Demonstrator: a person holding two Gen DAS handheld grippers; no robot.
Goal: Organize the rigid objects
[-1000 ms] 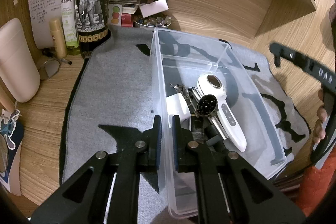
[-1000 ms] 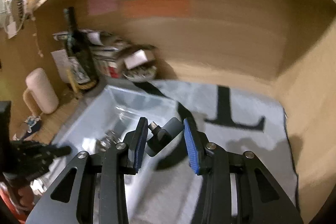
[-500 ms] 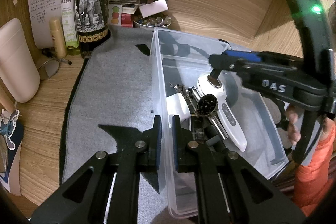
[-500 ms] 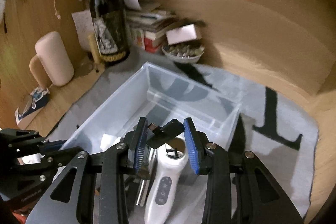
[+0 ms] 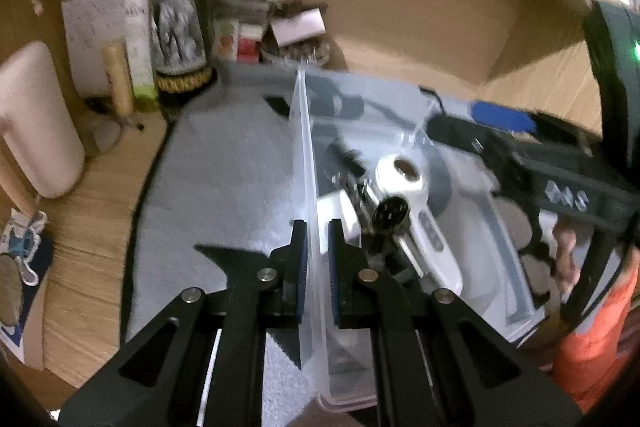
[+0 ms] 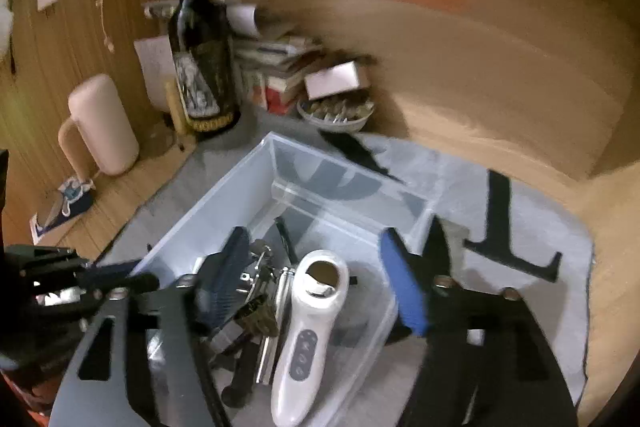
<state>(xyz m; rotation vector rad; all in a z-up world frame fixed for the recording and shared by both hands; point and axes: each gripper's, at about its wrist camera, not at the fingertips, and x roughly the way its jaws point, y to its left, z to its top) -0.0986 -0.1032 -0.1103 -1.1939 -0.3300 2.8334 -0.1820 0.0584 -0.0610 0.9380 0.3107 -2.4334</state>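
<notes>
A clear plastic bin (image 5: 306, 131) stands on a grey mat. In it lie a white handheld device (image 5: 424, 227), metal tools and dark parts. My left gripper (image 5: 317, 227) is shut on the bin's near left wall, one pad on each side, its jaws just starting to open. My right gripper (image 6: 313, 233) hovers over the bin (image 6: 224, 195) with its jaws opening wide and nothing pressed between the pads. The white device (image 6: 308, 327) lies below it. A small dark piece (image 6: 258, 315) rests among the contents by its left finger. The right gripper (image 5: 500, 123) reaches in from the right.
A wine bottle (image 6: 200, 59), stacked books, a bowl (image 6: 336, 111) and a pink mug (image 6: 104, 123) crowd the back left corner. Black T-shaped marks (image 6: 500, 227) lie on the mat (image 6: 540, 327) right of the bin. A person's hand (image 5: 564, 251) holds the right gripper.
The right gripper came over the bin, then spread its jaws and let go of the small black piece it held. The left gripper stayed on the bin wall.
</notes>
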